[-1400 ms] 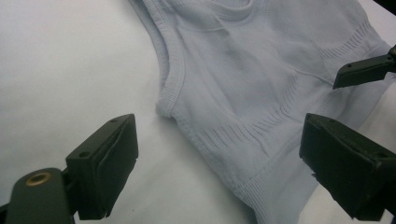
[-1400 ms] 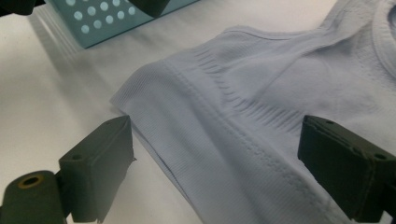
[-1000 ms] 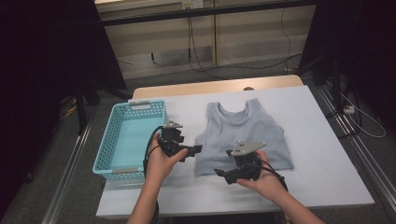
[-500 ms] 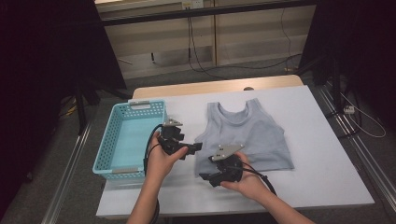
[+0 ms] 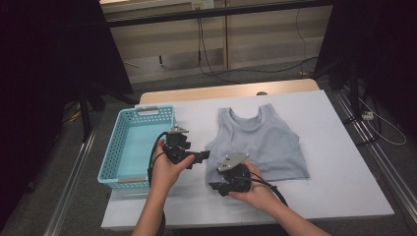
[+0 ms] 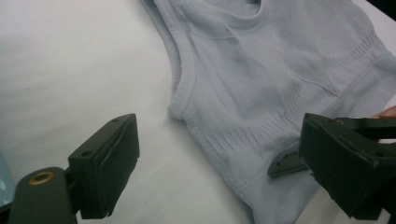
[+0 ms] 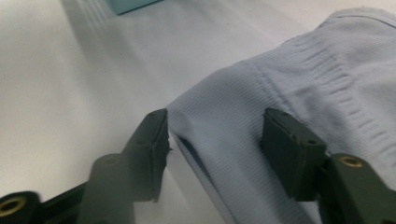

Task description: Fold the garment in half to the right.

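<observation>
Tank top (image 5: 258, 142): pale grey-blue, ribbed; spread flat on the white table (image 5: 339, 182), neck toward the far edge, hem toward the person; just right of the basket, not touching it.
Hem corner (image 7: 219, 121): near left corner of the tank top; lifted slightly off the table, a dark fold opening under it; sits between the right gripper's jaws.
Right gripper (image 5: 222, 186): held in the right hand at the near left corner of the tank top; jaws about half spread and just been closing, hem corner between them; left pad (image 7: 156, 135) right at the fabric edge, right pad resting on the ribbed cloth; not yet pinched tight.
Left gripper (image 5: 202, 156): held in the left hand between basket and tank top, near the garment's left side; jaws wide apart, nothing between the pads (image 6: 114, 163); aimed across the side seam below the armhole (image 6: 180, 100).
Basket (image 5: 114, 162): turquoise plastic, mesh walls; stands at the left of the table, close beside the left hand.
Table: white top, wooden strip along the far edge.
</observation>
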`<state>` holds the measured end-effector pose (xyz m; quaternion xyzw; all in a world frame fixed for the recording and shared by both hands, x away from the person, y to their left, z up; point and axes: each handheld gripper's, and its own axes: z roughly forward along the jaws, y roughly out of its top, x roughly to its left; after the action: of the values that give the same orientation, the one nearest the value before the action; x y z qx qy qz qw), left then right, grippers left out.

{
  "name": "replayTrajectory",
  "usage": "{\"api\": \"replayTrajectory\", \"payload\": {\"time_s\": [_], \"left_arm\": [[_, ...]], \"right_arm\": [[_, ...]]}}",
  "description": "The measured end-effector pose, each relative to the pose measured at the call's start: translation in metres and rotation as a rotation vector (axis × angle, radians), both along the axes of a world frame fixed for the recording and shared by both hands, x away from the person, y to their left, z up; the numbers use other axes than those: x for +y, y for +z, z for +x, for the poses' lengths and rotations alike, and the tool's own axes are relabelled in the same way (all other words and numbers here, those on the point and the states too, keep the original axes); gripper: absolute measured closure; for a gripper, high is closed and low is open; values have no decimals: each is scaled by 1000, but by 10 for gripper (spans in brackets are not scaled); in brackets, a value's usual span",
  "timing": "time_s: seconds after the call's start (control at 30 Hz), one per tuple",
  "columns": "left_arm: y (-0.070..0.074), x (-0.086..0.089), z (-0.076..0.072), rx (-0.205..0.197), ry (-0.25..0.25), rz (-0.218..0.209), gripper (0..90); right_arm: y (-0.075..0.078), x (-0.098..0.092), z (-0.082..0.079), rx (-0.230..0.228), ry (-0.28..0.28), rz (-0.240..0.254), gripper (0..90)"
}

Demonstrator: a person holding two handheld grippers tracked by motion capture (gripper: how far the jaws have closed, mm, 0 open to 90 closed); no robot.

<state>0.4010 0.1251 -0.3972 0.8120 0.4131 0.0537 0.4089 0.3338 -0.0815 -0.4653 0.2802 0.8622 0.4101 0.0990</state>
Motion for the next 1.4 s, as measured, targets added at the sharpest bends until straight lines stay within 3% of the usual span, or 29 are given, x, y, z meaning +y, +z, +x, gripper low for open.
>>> {"api": "replayTrajectory", "payload": {"time_s": [0.1,0.27,0.43,0.63,0.77,0.87,0.9,1.13,1.4], "left_arm": [[1,3,-1,0,5,-14,132],[0,7,0,1,23,-12,135],[3,7,1,-11,24,-9,140],[4,2,6,-20,25,-11,143],[6,1,11,-25,24,-12,145],[4,-4,14,-20,58,-56,147],[5,-3,16,-25,28,-17,148],[13,-15,22,-35,16,-31,148],[13,-25,40,-34,31,-12,150]], "right_arm": [[0,-2,2,-13,-29,-5,568],[0,-2,2,-28,-56,-20,678],[0,-5,6,-7,-71,3,819],[1,-5,2,-35,-68,3,850],[8,-11,-1,-14,-66,62,855],[13,-13,-6,-3,-57,93,856],[14,-13,-7,6,-50,107,855],[23,-19,-13,10,-32,148,856],[33,-28,-20,9,-20,187,855]]}}
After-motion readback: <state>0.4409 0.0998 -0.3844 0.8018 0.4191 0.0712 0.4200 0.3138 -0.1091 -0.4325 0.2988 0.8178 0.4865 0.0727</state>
